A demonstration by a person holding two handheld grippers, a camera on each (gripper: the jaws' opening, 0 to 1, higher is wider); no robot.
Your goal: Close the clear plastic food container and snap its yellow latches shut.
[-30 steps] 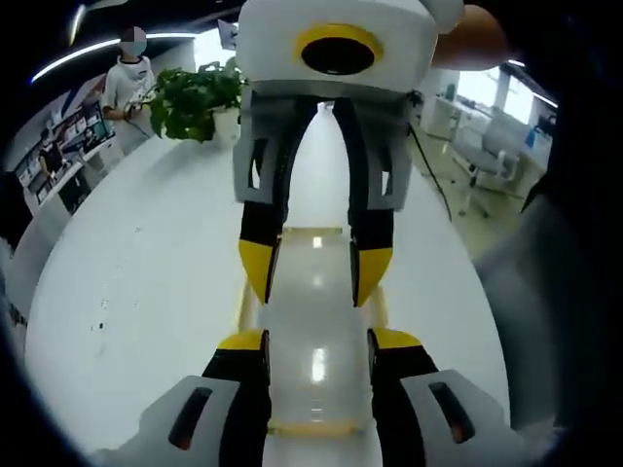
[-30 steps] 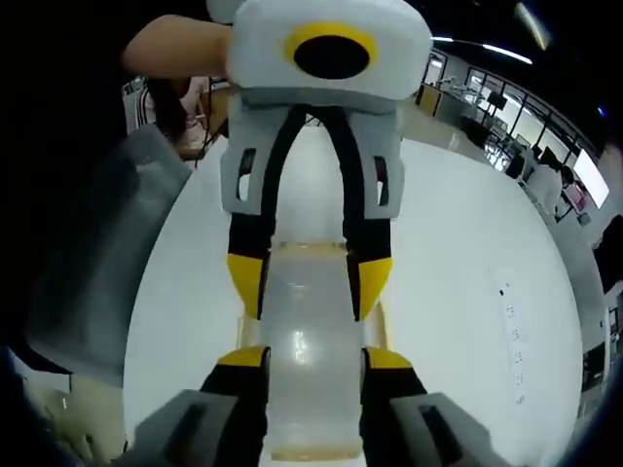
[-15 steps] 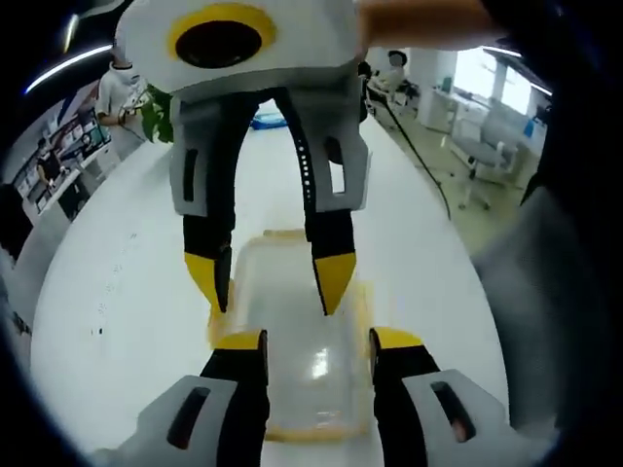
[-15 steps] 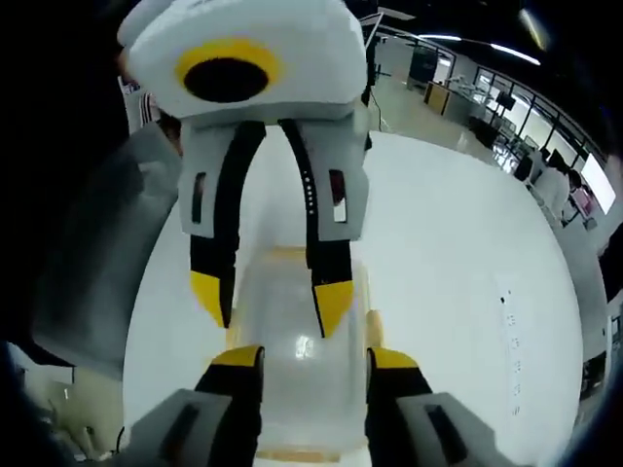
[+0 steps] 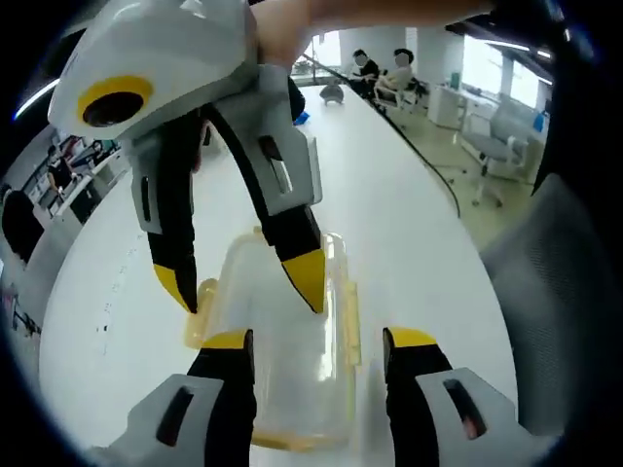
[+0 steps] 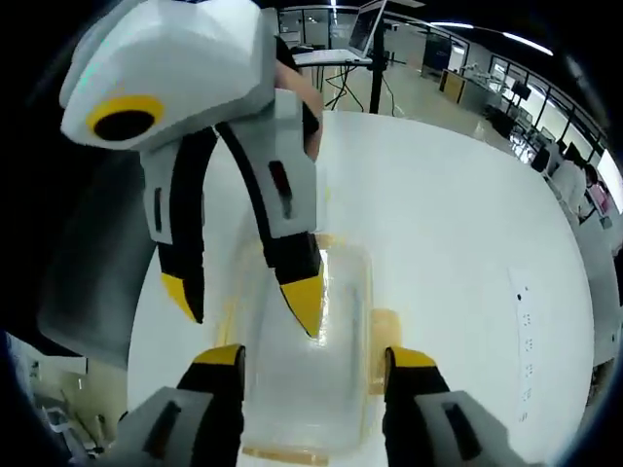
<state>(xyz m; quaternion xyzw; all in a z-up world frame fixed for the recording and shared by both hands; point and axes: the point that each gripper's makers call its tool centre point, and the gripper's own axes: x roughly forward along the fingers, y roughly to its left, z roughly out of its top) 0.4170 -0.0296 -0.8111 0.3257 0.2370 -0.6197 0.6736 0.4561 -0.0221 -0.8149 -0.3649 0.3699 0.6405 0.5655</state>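
Both claws, the left claw [image 5: 316, 341] at the frame's bottom and the right claw [image 6: 313, 352] likewise, stand released over the clear container [image 5: 282, 341] on the white table [image 5: 409, 214], so I judge the latching step in hand, calling for pressing a yellow latch [image 6: 383, 336] down.

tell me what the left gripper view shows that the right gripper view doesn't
Left gripper view alone: seated people at the table's far end and an office chair beside it. Right gripper view alone: a laptop on a stand beyond the table. Both share the clear container with yellow latches on the white table, lying between open jaws, with the other gripper reaching over it.
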